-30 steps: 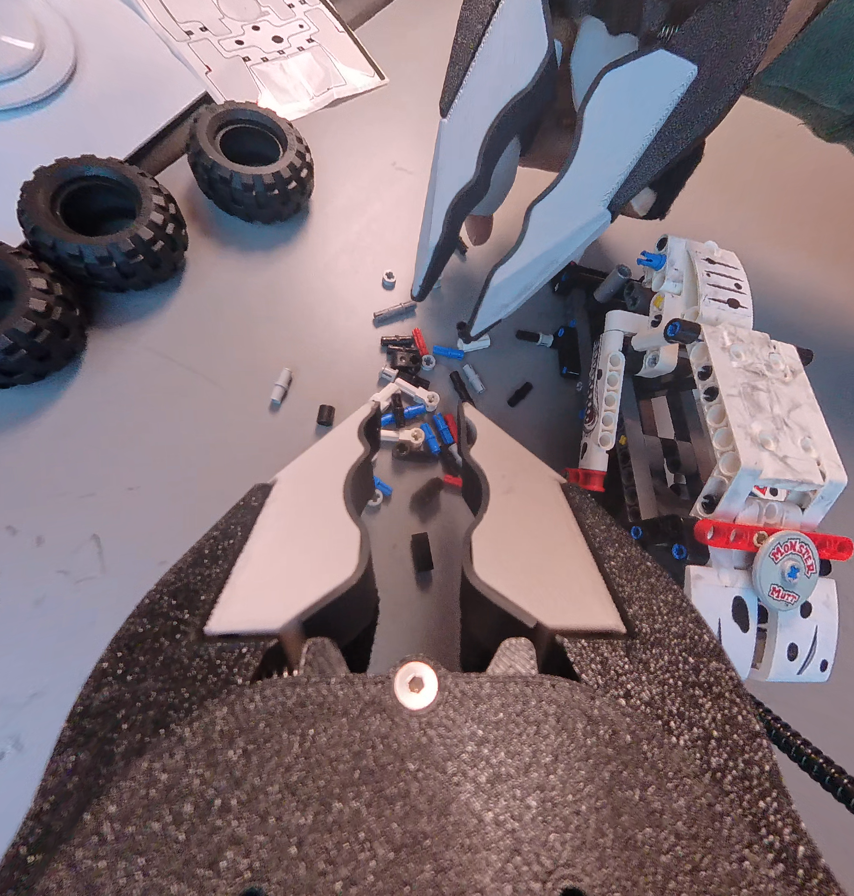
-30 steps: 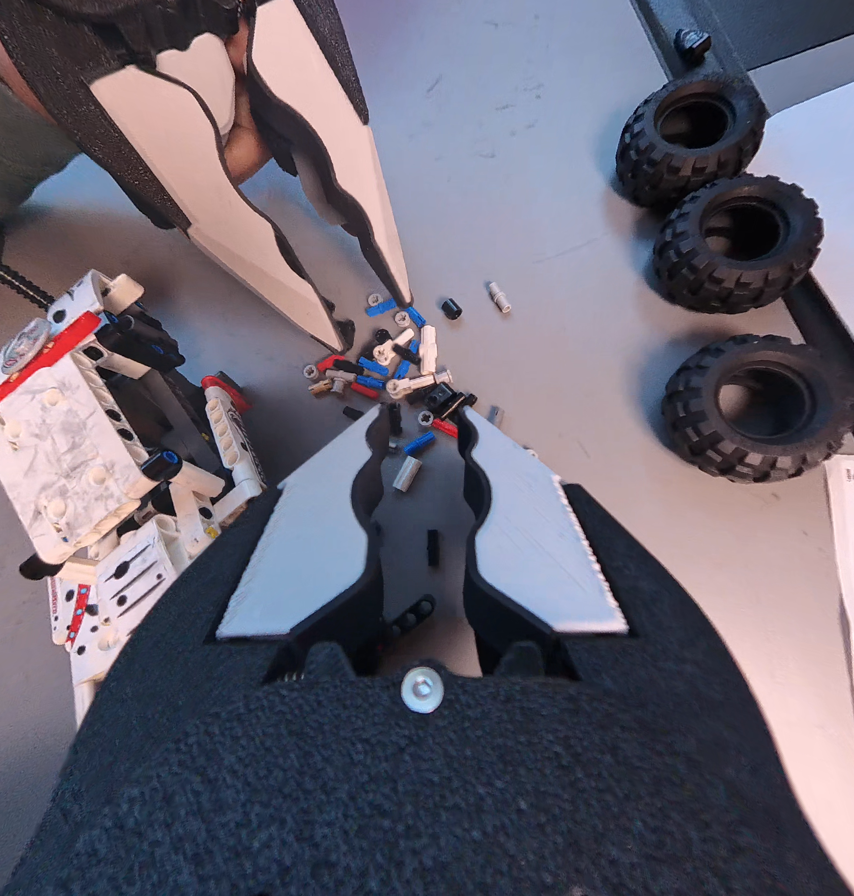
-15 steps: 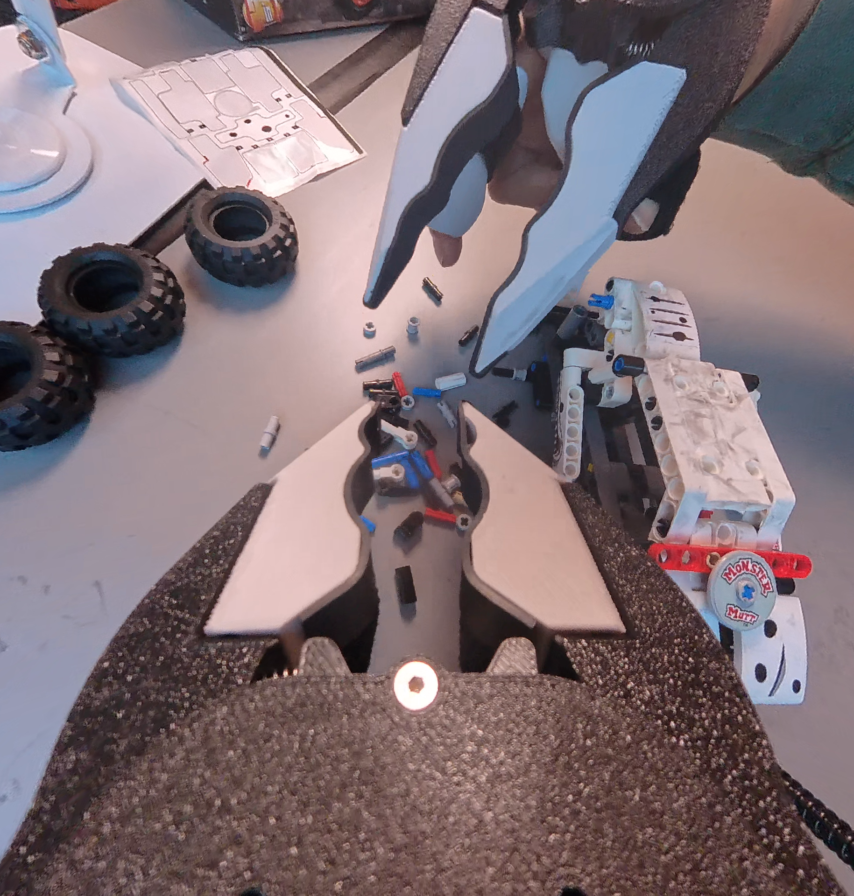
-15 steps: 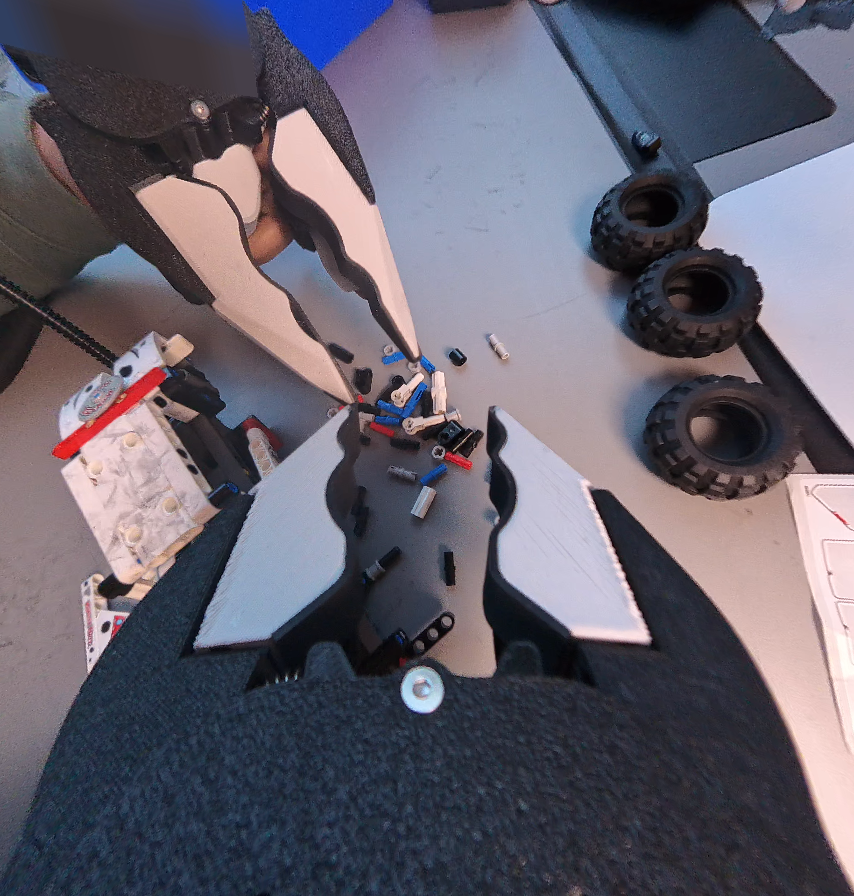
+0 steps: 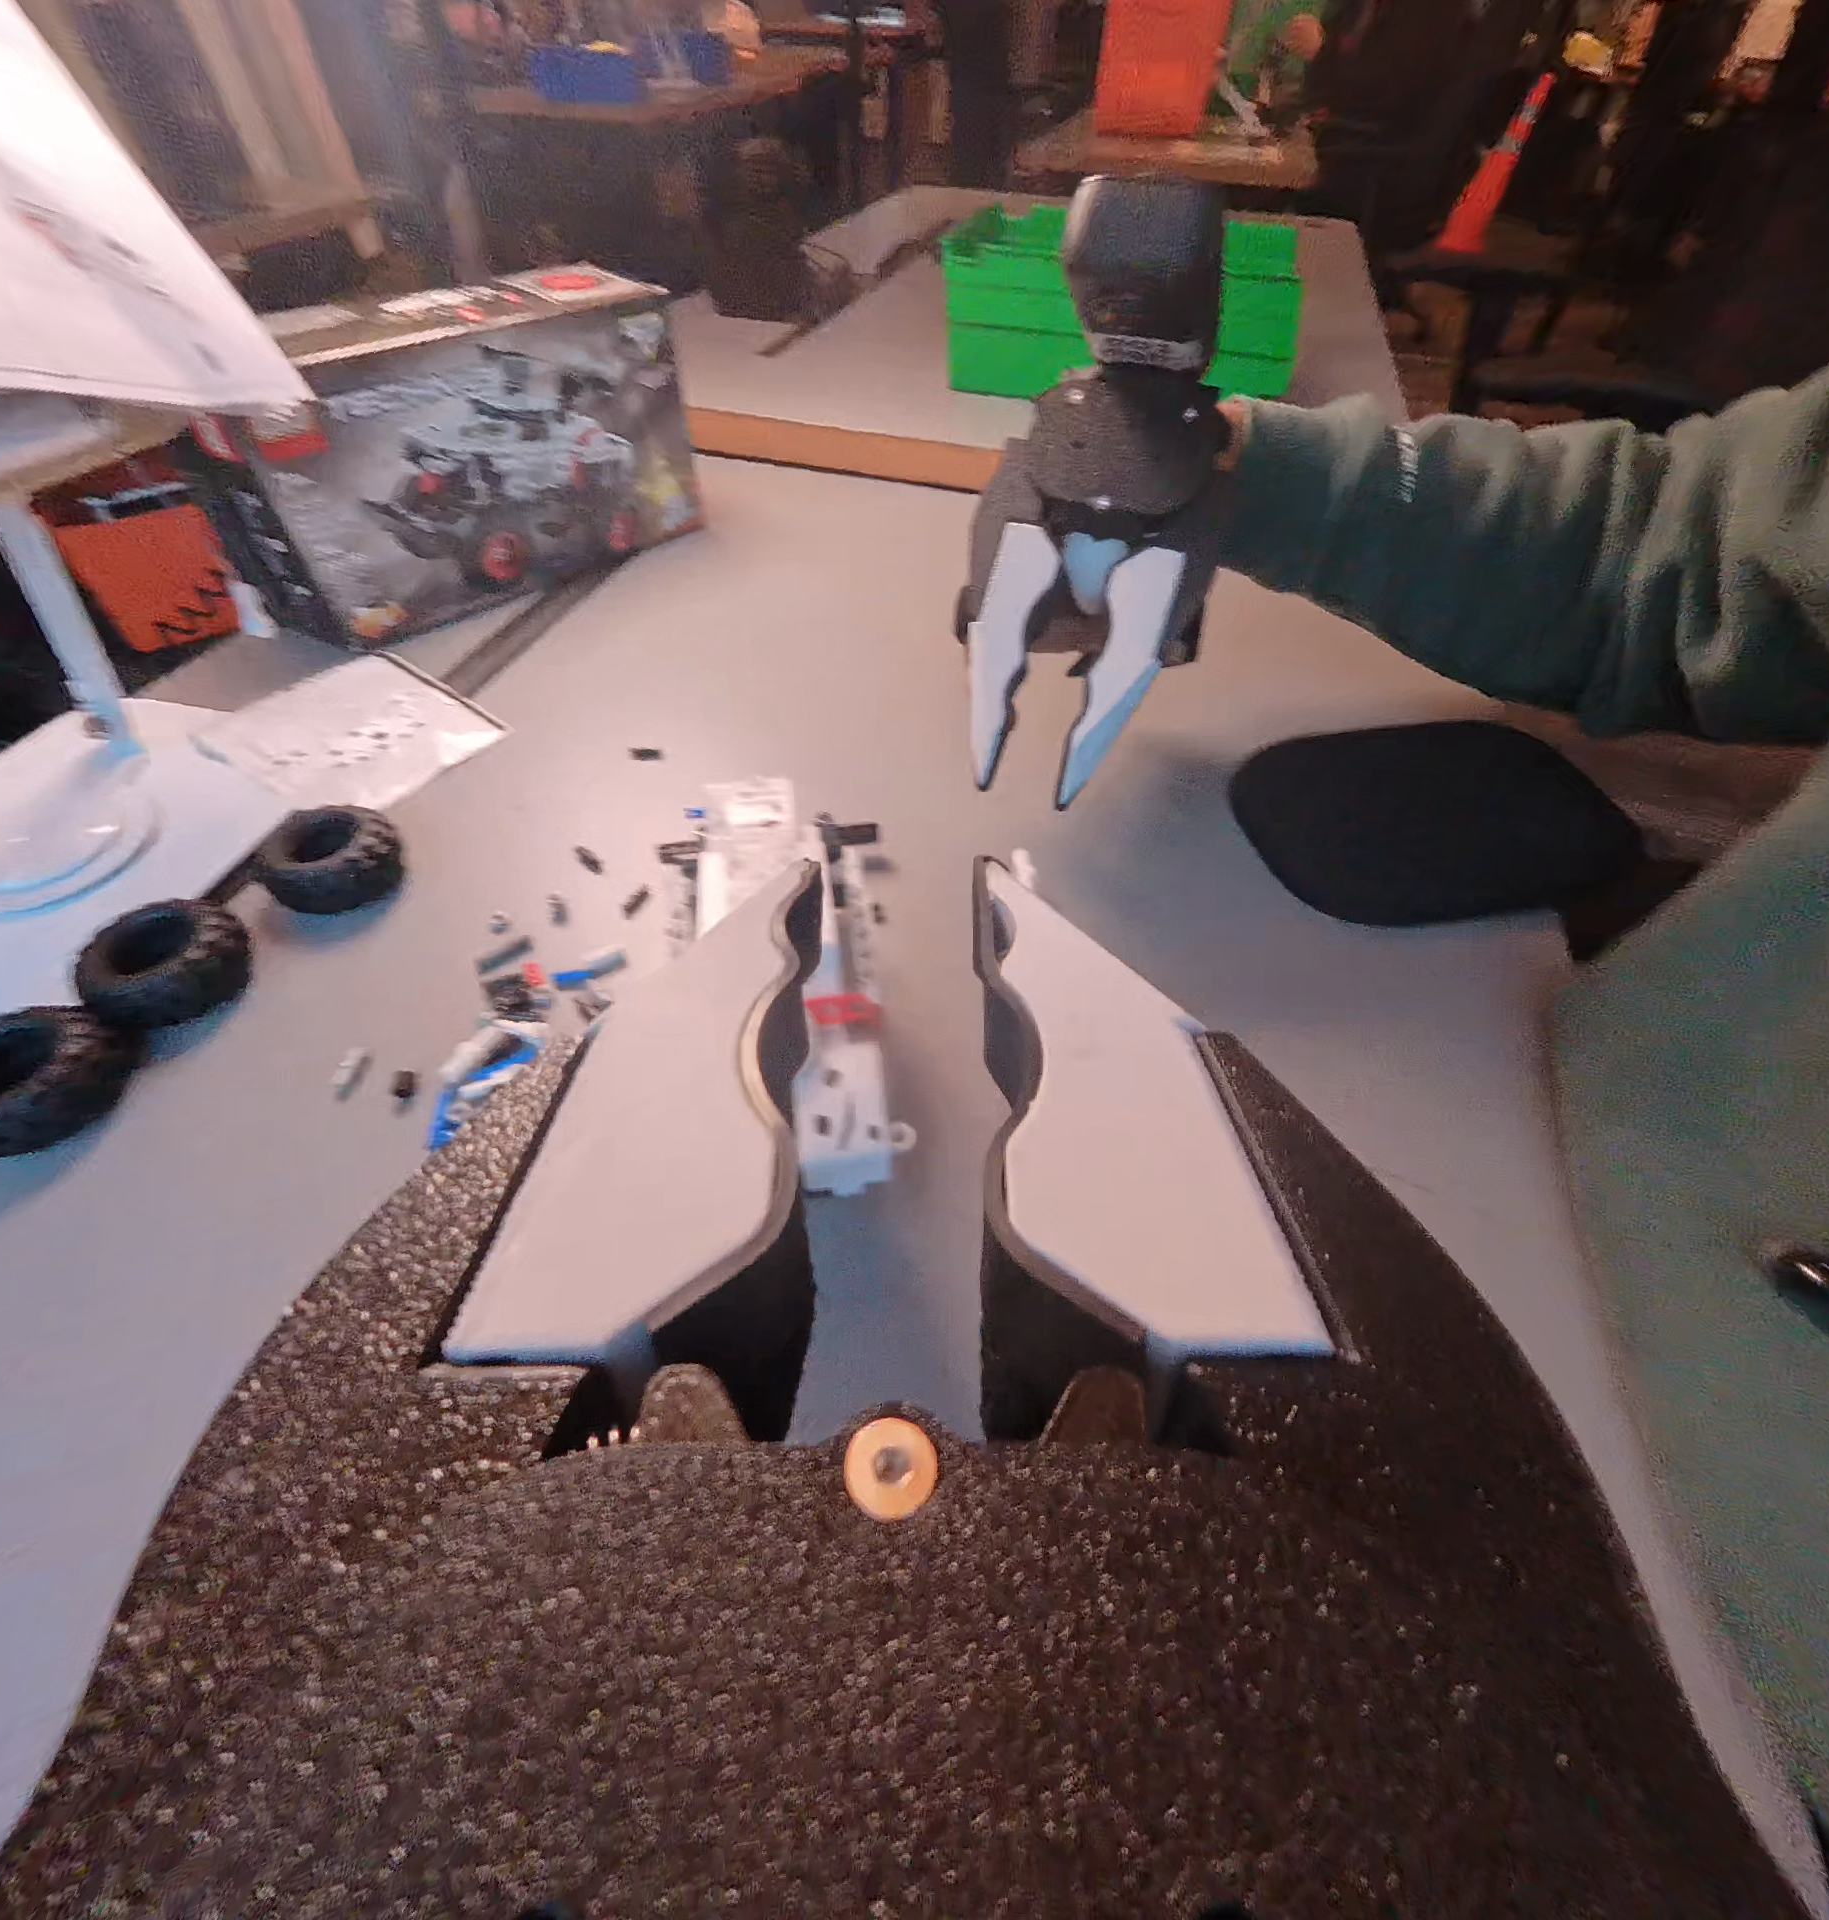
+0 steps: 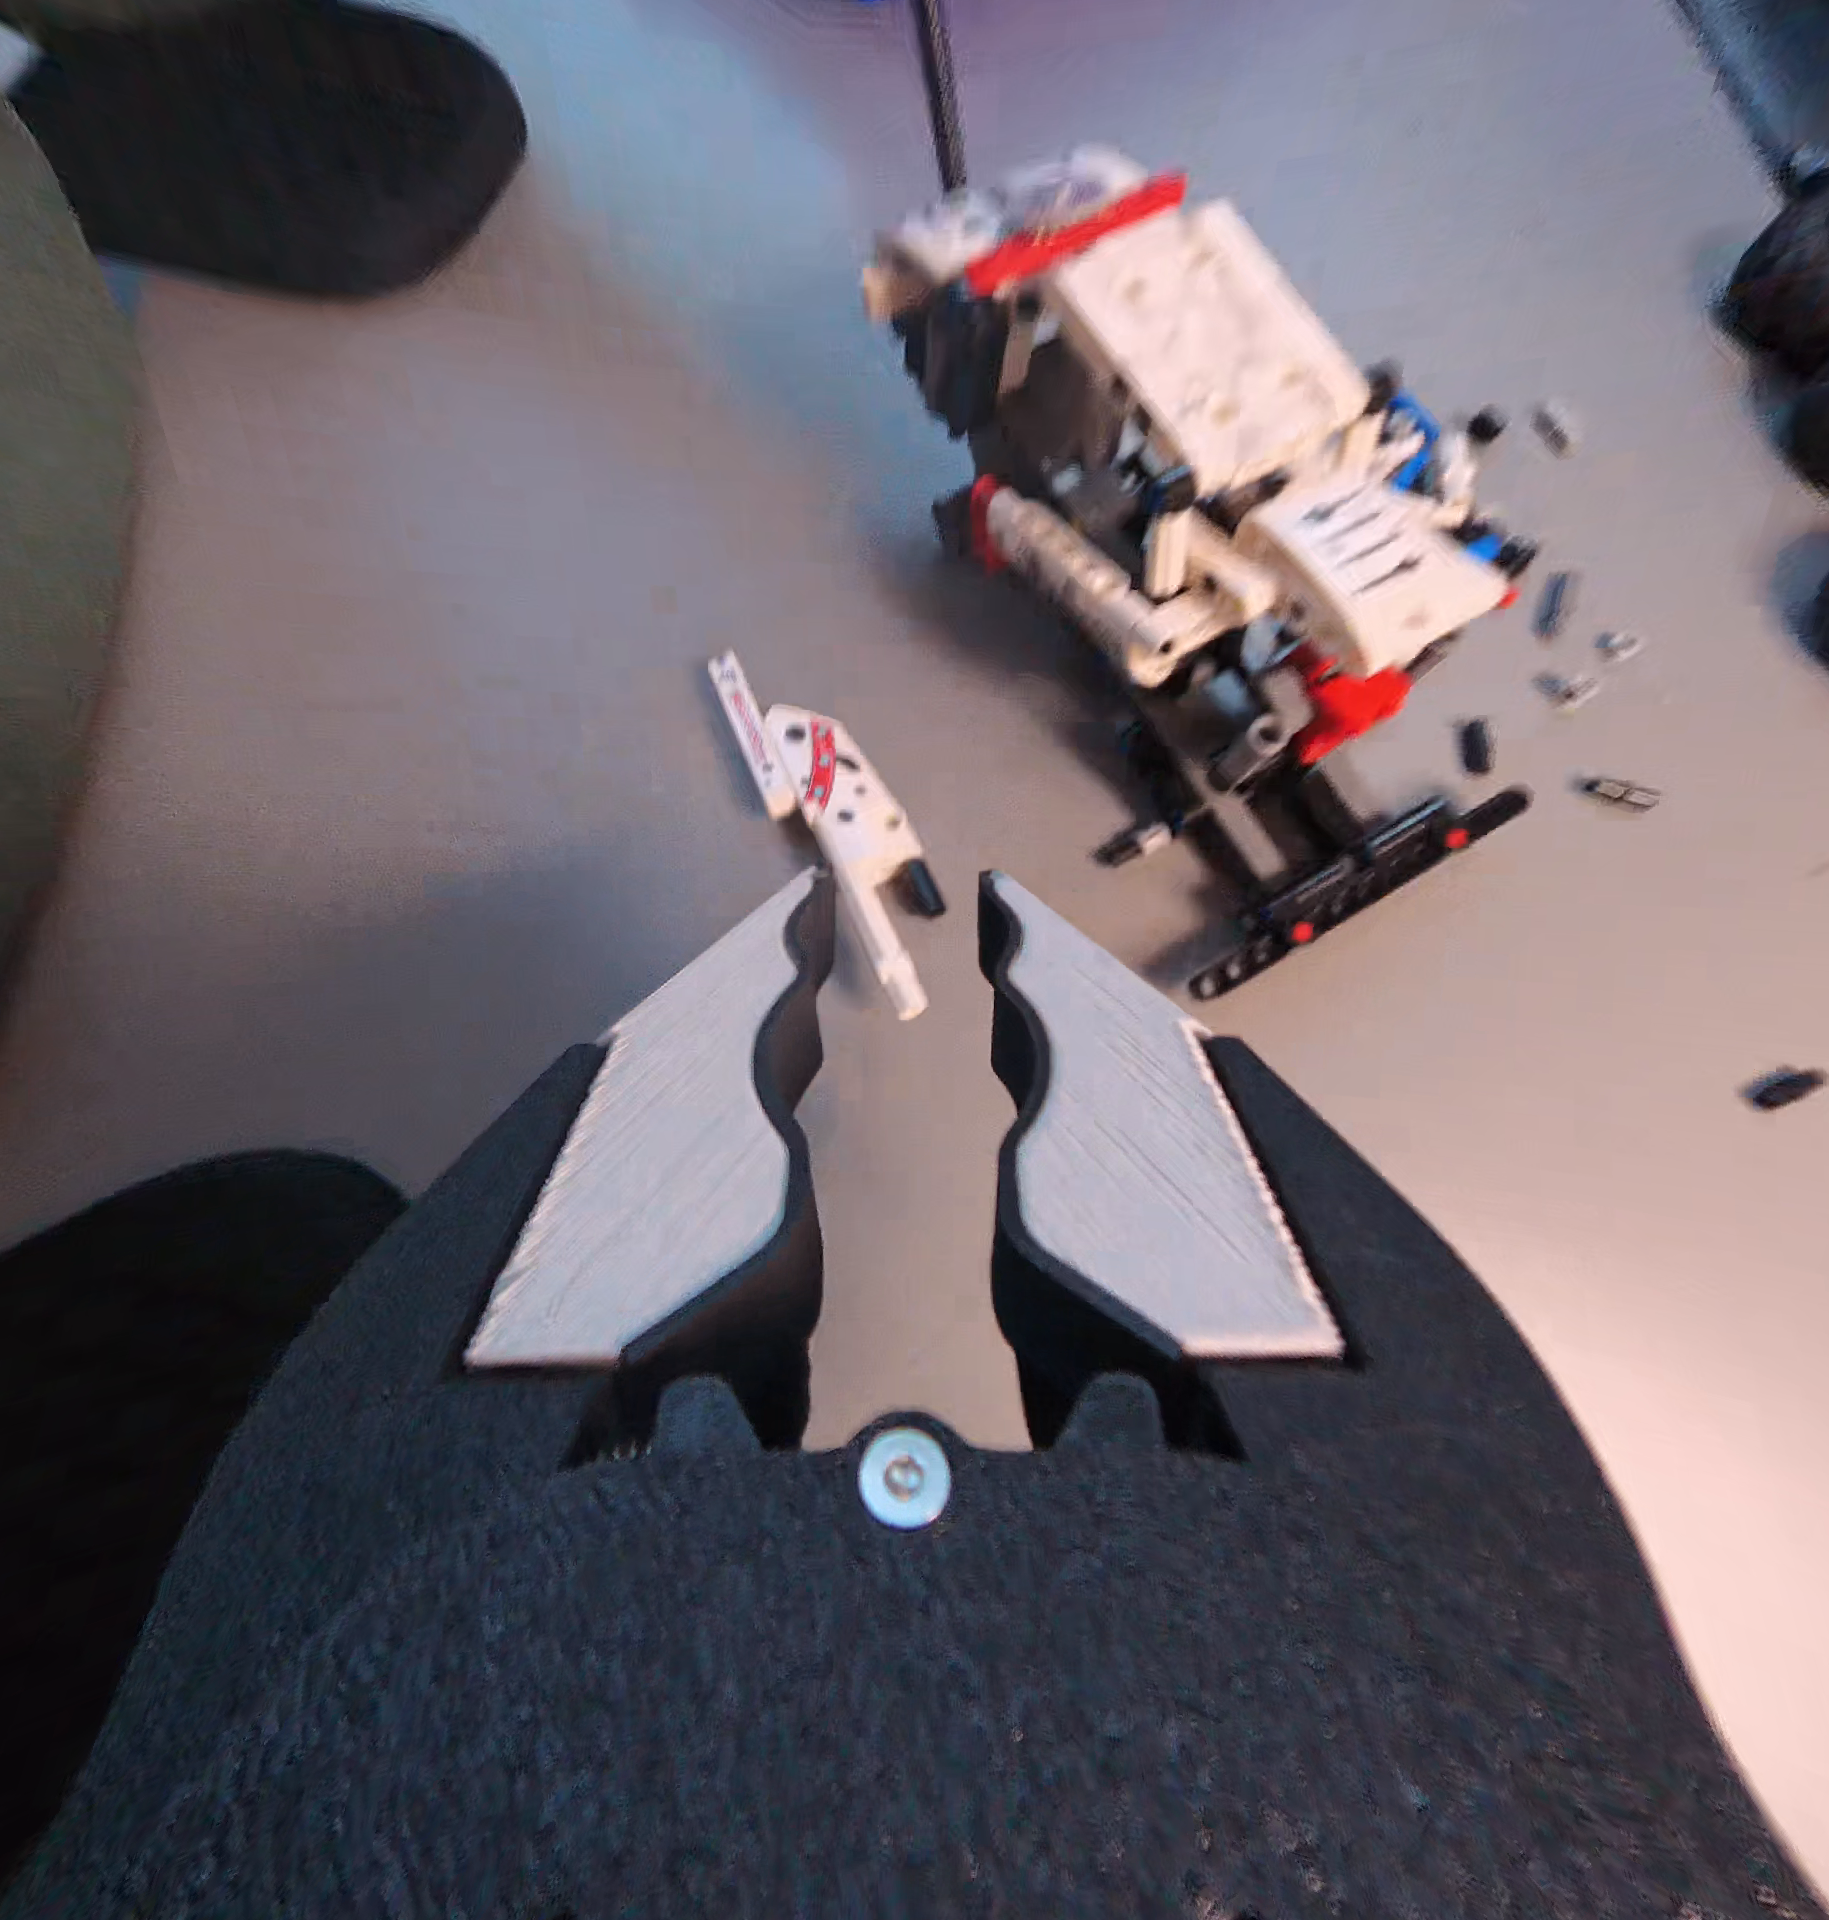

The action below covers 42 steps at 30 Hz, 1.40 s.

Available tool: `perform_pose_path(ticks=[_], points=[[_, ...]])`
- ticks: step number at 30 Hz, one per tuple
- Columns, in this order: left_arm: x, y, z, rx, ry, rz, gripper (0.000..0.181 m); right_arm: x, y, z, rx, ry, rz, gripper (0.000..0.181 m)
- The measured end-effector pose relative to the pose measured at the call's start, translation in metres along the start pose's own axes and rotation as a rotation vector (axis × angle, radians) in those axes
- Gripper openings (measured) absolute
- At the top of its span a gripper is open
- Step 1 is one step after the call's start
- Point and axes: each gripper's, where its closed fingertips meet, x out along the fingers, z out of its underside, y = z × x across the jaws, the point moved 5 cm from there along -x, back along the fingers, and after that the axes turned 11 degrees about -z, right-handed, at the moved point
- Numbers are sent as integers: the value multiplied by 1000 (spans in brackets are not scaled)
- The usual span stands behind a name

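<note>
Your left gripper [image 5: 894, 873] hovers with jaws parted and empty over the white, black and red brick-built truck body [image 5: 837, 1049] at frame centre, whose long axis runs away from you on the grey tabletop [image 5: 214, 1299]. Your right gripper [image 6: 897, 883], jaws likewise apart and empty, sits just short of a small white-and-red brick piece [image 6: 837, 800] (blurred), lying lengthwise from upper left toward the jaws. No containers hold anything nearby.
</note>
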Motion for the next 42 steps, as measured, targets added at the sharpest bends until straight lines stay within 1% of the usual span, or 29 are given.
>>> perform_pose_path(ticks=[2, 3, 5, 6, 7, 9, 11, 12, 14, 17, 19, 21, 22, 23, 25, 27, 34, 37, 38, 39, 40, 41, 42], points=[[0, 29, 19, -14, -35, 80, 26, 15, -9, 20, 0, -84, 30, 31], [4, 40, 29, -32, -58, 113, 26, 22, -9, 27, 0, -112, 60, 35], [16, 56, 50, -54, -108, 152, 26, 33, -7, 33, 6, -135, 106, 36], [22, 61, 60, -63, -135, 164, 27, 37, -8, 34, -1, -147, 119, 25], [28, 66, 68, -72, -158, 185, 28, 39, -8, 33, -35, -153, 143, 10], [37, 73, 78, -88, -189, 201, 32, 42, -18, 23, -137, -127, 164, 7], [43, 75, 82, -96, -194, 198, 39, 43, -31, 8, -242, -93, 197, 7], [45, 73, 82, -106, -188, 190, 46, 43, -37, 1, -298, -84, 227, 7], [45, 70, 79, -140, -159, 188, 53, 43, -48, -10, -410, -78, 279, 7], [44, 72, 78, -194, -149, 228, 54, 47, -66, -23, -568, -93, 339, 7], [44, 78, 78, -241, -160, 289, 50, 55, -78, -31, -659, -107, 348, 7], [45, 84, 79, -249, -176, 323, 38, 62, -87, -40, -724, -91, 355, 7], [44, 87, 79, -239, -183, 345, 28, 64, -90, -45, -741, -85, 360, 7], [42, 90, 79, -229, -183, 367, 15, 64, -90, -48, -752, -83, 370, 7], [39, 89, 77, -227, -176, 360, 12, 63, -87, -51, -730, -54, 368, 8], [35, 87, 75, -254, -175, 386, 7, 63, -84, -54, -688, -5, 362, 8], [28, 79, 83, -320, -246, 432, 6, 76, -82, -53, -701, 20, 335, 7], [27, 77, 85, -291, -276, 436, 6, 78, -80, -51, -662, 45, 284, 7], [26, 74, 88, -274, -301, 416, 6, 75, -76, -46, -640, 24, 281, 7], [23, 65, 95, -249, -327, 361, 6, 64, -69, -39, -617, 8, 317, 7], [17, 55, 97, -274, -310, 337, 6, 52, -62, -34, -571, 45, 330, 6], [12, 49, 97, -300, -290, 331, 6, 43, -60, -33, -513, 99, 313, 6], [12, 45, 98, -281, -296, 316, 6, 39, -58, -33, -489, 124, 301, 6]])
